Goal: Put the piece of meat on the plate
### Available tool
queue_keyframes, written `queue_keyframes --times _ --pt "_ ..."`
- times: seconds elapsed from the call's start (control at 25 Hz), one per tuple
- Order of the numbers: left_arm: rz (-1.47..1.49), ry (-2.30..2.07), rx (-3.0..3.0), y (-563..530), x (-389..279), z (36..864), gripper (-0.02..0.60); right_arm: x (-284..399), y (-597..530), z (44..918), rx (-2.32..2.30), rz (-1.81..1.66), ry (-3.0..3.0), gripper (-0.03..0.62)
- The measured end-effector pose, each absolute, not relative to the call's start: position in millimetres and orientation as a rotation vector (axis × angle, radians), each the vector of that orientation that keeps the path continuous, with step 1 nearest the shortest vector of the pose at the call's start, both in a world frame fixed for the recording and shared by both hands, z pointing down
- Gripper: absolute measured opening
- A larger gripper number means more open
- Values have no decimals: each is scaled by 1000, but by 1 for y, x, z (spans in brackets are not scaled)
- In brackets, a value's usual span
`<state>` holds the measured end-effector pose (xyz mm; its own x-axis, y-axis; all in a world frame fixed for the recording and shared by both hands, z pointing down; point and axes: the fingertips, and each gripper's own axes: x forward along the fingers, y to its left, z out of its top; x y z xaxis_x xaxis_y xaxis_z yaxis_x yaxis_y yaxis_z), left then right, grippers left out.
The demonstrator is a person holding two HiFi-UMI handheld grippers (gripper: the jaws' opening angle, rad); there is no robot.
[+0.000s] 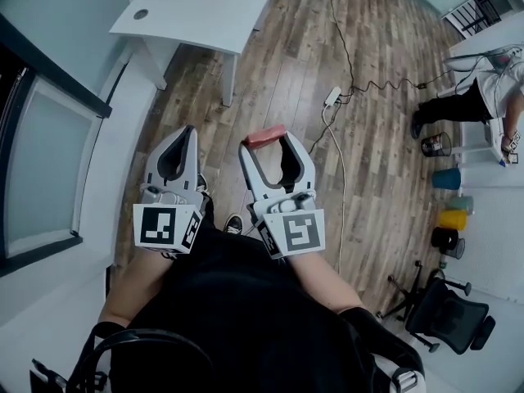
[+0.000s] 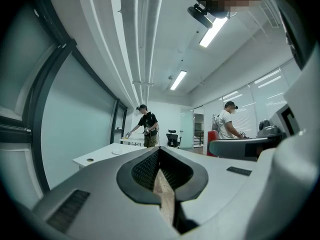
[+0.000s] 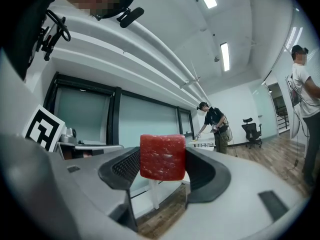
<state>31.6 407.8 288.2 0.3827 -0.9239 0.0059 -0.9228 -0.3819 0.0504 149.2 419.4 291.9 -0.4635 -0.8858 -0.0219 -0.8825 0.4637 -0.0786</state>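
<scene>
- Between the jaws of the right gripper (image 1: 266, 143), a red, marbled piece of meat (image 3: 162, 157) is clamped at the tips, with a pad pressing on each of its sides.
- Left of it, the left gripper (image 1: 187, 131) is clenched on nothing, its tips meeting.
- Both grippers are held side by side, apart, close to the holder's body and above the wooden floor (image 1: 286, 80). Their marker cubes (image 1: 166, 226) face the head camera.
- Far from the jaws stands a white table (image 1: 205, 11), well apart from the meat. A small white disc (image 2: 116, 152) lies on it; whether it is a plate cannot be told.
- On the floor to the right run a cable (image 1: 344, 47) and a power strip (image 1: 332, 97). Coloured bins (image 1: 449, 178) and an office chair (image 1: 442, 313) stand further right.
- At the room's far end a person in black (image 2: 146, 126) leans over a table, and a person in a white shirt (image 2: 227, 121) stands at the right.
</scene>
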Motion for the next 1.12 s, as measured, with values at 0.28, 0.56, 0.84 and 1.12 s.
queue_keyframes --times 0.28,0.56,0.84,1.12 --pt "-33 -1696 2556 371 9 295 2 137 378 296 -1605 -152 2633 284" --pt "-50 -1666 2562 313 -25 291 2 104 317 287 -1628 -126 2636 284" --pt "-69 -1668 2584 278 -58 284 2 70 289 280 -1617 -123 2644 284" --pt "-48 -1673 2622 257 -78 283 2 53 270 277 -1664 -97 2617 284"
